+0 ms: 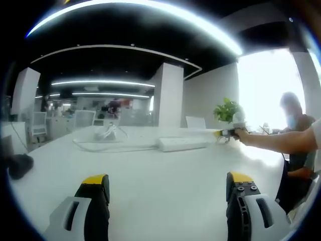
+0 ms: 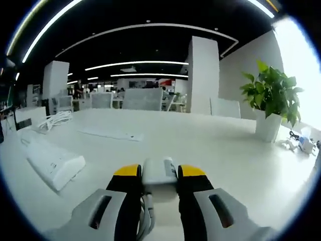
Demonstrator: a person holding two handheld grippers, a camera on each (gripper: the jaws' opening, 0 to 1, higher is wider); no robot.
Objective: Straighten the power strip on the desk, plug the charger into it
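A potted green plant (image 2: 271, 100) in a white pot stands at the far right of a white desk (image 2: 210, 145), near a coiled white cable (image 2: 56, 119) and a flat white sheet (image 2: 111, 133), with office chairs (image 2: 143, 99) beyond.

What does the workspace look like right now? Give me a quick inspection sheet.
Surface: white desk, broad and bare in the middle.
Job's things: power strip lying flat on the desk; charger held in the right gripper.
Clutter: potted plant; dark object at the desk edge.
Grippers: left gripper open and empty; right shut on the charger.
Cables: white cable trailing from the strip; coiled bundle.
Surroundings: open office, ceiling light strips, seated person.
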